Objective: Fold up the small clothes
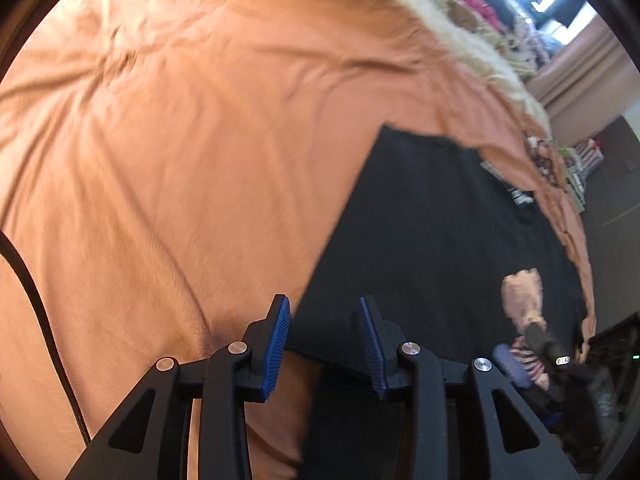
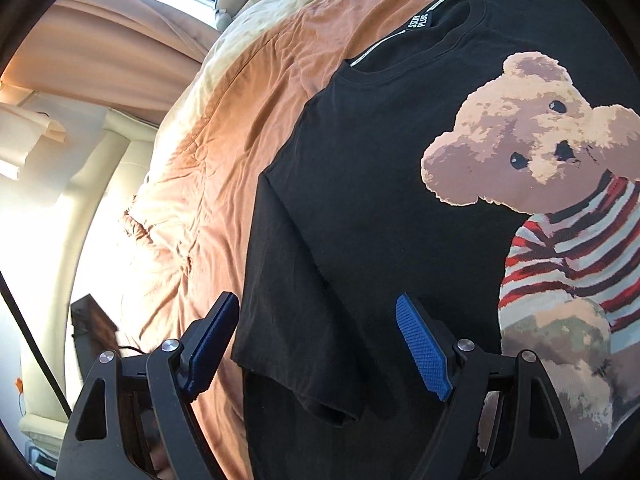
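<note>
A black T-shirt (image 2: 360, 184) with a teddy-bear print (image 2: 560, 200) lies flat, front up, on an orange bedspread (image 2: 224, 152). My right gripper (image 2: 316, 320) is open over its sleeve, whose hem lies between the blue pads (image 2: 424, 344). In the left wrist view the same shirt (image 1: 432, 232) spreads to the right, and my left gripper (image 1: 324, 316) is open just over its edge where black cloth meets the orange bedspread (image 1: 180, 160). Neither gripper holds cloth. The right gripper also shows at the far side in the left wrist view (image 1: 548, 348).
A cream blanket (image 1: 460, 40) and a pile of stuffed toys and clothes (image 1: 500, 20) lie at the bed's head. A black cable (image 1: 36, 304) runs along the left. A cream sofa (image 2: 92, 184) and curtains (image 2: 120, 32) stand beside the bed.
</note>
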